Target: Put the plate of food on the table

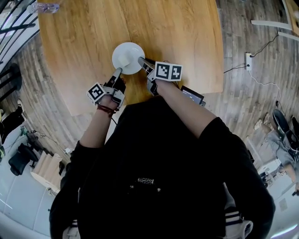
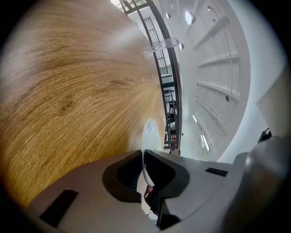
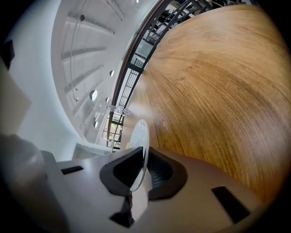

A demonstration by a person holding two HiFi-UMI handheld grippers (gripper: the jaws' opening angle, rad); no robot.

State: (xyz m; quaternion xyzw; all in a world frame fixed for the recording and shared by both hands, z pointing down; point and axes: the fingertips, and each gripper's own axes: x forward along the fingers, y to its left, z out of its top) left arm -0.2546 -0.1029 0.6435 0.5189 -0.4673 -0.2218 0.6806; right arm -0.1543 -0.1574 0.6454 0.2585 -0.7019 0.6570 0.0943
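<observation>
A round white plate (image 1: 127, 57) is over the wooden table (image 1: 79, 37), near its front edge; its top looks plain white from above. My left gripper (image 1: 118, 71) is shut on the plate's near-left rim and my right gripper (image 1: 141, 60) is shut on its near-right rim. In the left gripper view the plate (image 2: 150, 132) shows edge-on, its rim pinched in the left gripper (image 2: 143, 152). The right gripper view shows the same thin plate (image 3: 140, 132) clamped in the right gripper (image 3: 145, 151). I cannot tell whether the plate touches the table.
A clear plastic bottle (image 1: 46, 7) lies at the table's far left corner. A dark flat object (image 1: 192, 95) sits at the table's near right edge. A power strip (image 1: 248, 60) with a cable lies on the plank floor to the right. Railings run behind the table.
</observation>
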